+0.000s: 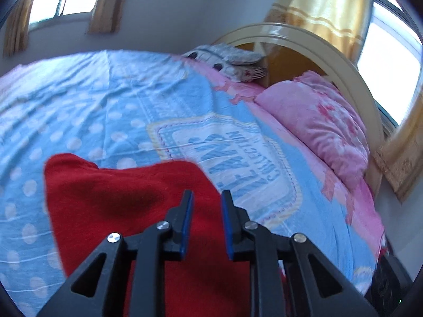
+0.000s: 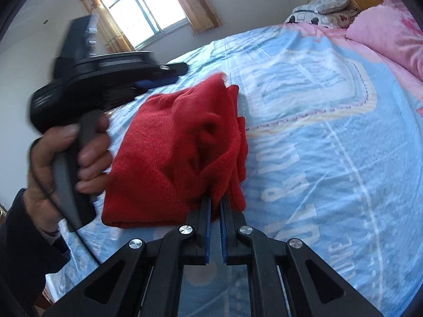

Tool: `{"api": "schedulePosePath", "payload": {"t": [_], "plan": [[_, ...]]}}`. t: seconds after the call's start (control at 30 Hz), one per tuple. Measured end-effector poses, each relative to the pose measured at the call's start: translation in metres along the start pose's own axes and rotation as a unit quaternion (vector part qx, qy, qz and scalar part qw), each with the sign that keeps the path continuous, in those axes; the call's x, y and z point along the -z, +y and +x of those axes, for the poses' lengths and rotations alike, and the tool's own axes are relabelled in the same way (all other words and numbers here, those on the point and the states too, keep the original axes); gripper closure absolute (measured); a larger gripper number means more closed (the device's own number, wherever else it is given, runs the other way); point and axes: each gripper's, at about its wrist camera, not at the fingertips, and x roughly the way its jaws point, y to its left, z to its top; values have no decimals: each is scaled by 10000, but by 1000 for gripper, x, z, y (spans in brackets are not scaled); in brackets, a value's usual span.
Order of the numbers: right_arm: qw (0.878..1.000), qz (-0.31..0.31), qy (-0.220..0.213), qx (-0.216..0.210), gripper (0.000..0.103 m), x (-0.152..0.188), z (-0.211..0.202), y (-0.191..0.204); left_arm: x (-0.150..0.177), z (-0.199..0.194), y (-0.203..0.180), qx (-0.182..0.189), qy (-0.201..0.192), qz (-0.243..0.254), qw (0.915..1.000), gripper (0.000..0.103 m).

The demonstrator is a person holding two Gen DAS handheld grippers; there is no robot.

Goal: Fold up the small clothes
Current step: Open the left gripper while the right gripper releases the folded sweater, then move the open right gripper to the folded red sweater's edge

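A red knitted garment (image 2: 169, 158) lies folded in a thick bundle on the blue bedsheet (image 2: 330, 158). My right gripper (image 2: 216, 200) is shut on the garment's near right edge, with red fabric pinched between the blue pads. In the left wrist view the same red garment (image 1: 119, 198) lies below my left gripper (image 1: 206, 198), whose jaws stand apart with nothing between them, hovering over the cloth. The left gripper also shows in the right wrist view (image 2: 158, 79), held by a hand at the garment's far left side, motion-blurred.
A pink pillow (image 1: 325, 126) and a grey patterned pillow (image 1: 232, 60) lie at the bed's head against a curved headboard (image 1: 343, 60). Windows with yellow curtains (image 1: 325, 8) are behind. The bedsheet spreads wide around the garment.
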Motion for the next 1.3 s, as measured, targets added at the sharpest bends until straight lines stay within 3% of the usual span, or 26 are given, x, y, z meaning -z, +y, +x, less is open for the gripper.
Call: {"api": "schedulePosePath", "payload": {"t": [0.03,0.1,0.17,0.23,0.33,0.43,0.6,0.7,0.73,0.77,0.9,1.03,1.13,1.2,1.3], "plan": [[10000,17,18,-4,98,1,1,0,5,-9,0,-70,-77,114,9999,70],[10000,38,32,-38,98,3,2,-1,17,-24,2,-247,-193,210,9993,34],[9998,138,-9,-140,97,5,0,-4,35,-37,8,-729,-294,323,9964,19],[9993,300,-42,-200,93,6,-1,-10,54,-46,15,-955,-325,426,9940,19],[9983,395,-376,211,68,3,-16,-16,80,-53,27,-1321,-289,499,9896,19],[9951,361,-884,271,67,-7,-35,-12,97,-56,39,-1321,-270,329,9903,14],[9954,88,-950,60,67,-32,-30,10,101,-57,44,-1154,-260,135,9929,13],[9983,-75,-570,-29,67,-43,-10,20,104,-57,46,-1068,-232,93,9940,7],[9989,-126,-352,288,72,-44,2,21,104,-57,49,-1037,-224,41,9944,6],[9980,-97,-177,593,96,-43,10,18,105,-57,51,-1008,-226,-7,9946,5],[9971,163,99,738,96,-23,19,0,109,-58,52,-929,-218,-83,9954,0],[9978,19,95,659,94,-21,11,-1,109,-53,49,-985,-121,5,9951,0],[9975,83,-218,662,69,-37,-1,1,109,-53,54,-947,-93,-104,9954,0],[9957,-51,-567,730,67,-54,-11,9,109,-53,55,-906,-83,-157,9957,0],[9958,-373,-667,504,67,-82,-6,30,110,-54,56,-876,-90,-191,9959,0]]}}
